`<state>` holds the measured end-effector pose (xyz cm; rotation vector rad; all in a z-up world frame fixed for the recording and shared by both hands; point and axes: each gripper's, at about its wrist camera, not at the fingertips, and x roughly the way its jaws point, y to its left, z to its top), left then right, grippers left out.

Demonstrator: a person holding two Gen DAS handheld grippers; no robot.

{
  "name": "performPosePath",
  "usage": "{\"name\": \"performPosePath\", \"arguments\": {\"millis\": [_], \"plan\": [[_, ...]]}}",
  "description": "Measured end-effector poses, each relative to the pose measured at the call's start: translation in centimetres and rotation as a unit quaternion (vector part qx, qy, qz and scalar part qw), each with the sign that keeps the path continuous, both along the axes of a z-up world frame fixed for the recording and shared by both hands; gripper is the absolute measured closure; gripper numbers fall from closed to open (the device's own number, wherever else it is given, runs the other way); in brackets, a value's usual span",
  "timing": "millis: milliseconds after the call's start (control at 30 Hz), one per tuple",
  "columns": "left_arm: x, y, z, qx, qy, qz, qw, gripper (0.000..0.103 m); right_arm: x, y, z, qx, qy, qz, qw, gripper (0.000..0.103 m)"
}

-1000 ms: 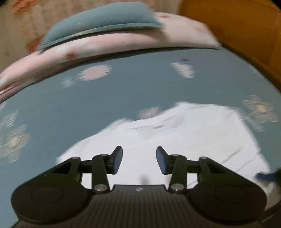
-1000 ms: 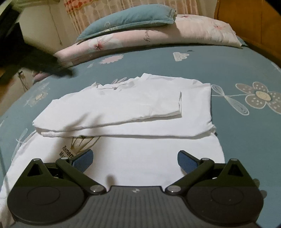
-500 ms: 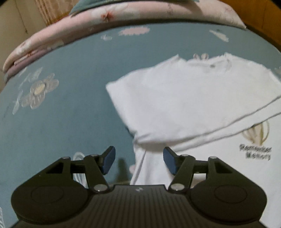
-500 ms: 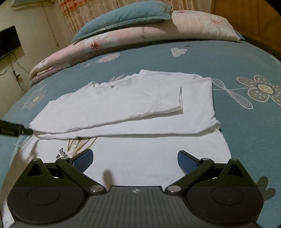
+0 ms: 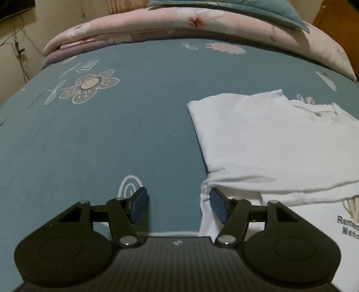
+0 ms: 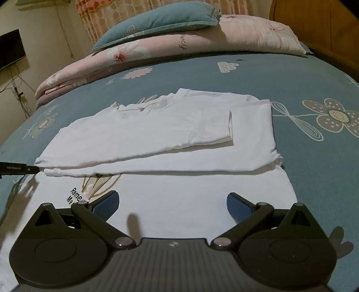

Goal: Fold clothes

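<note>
A white T-shirt (image 6: 179,134) lies flat on the blue flowered bedsheet (image 6: 314,157), its upper part and sleeves folded over the printed body. In the left wrist view the shirt (image 5: 269,139) fills the right side. My left gripper (image 5: 177,204) is open and empty, low at the shirt's left edge; its right finger (image 5: 218,205) rests over the cloth edge. Part of it shows as a dark bar (image 6: 16,169) in the right wrist view. My right gripper (image 6: 172,204) is wide open and empty over the shirt's lower body.
A folded pink floral quilt (image 6: 179,47) with a teal pillow (image 6: 157,20) on it lies at the bed's far end. A wooden headboard (image 6: 314,20) stands at the back right. A wall with cables (image 5: 20,51) is on the left.
My left gripper has swung left and down from over the shirt to its left edge, opening a little wider. My right gripper has barely moved and stays open.
</note>
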<state>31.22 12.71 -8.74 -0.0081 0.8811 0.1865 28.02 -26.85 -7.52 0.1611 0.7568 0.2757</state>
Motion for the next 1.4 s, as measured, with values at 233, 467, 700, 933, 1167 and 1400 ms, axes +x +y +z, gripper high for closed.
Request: {"name": "performPosePath", "arguments": {"millis": [233, 467, 700, 933, 1167, 1400], "plan": [[-0.4, 0.2, 4.0, -0.099, -0.079, -0.012, 0.9919, 0.033, 0.1, 0.1, -0.1, -0.005, -0.005, -0.002, 1.0, 0.0], [2.2, 0.8, 1.9, -0.183, -0.067, -0.005, 0.9807, 0.04, 0.2, 0.1, -0.2, -0.003, -0.004, 0.0, 1.0, 0.0], [2.2, 0.3, 1.9, -0.233, -0.055, -0.027, 0.9705, 0.04, 0.2, 0.2, -0.2, -0.004, -0.002, 0.003, 1.0, 0.0], [3.1, 0.4, 1.7, -0.214, -0.027, 0.021, 0.9763, 0.045, 0.2, -0.1, -0.2, 0.001, -0.001, -0.001, 1.0, 0.0], [3.2, -6.4, 5.2, -0.157, -0.078, -0.05, 0.9832, 0.025, 0.0, -0.6, 0.1, 0.023, -0.008, -0.001, 1.0, 0.0], [2.4, -9.0, 3.4, -0.05, -0.099, -0.081, 0.9905, 0.023, 0.1, -4.0, 2.4, 0.144, -0.047, -0.048, 0.987, 0.001]]}}
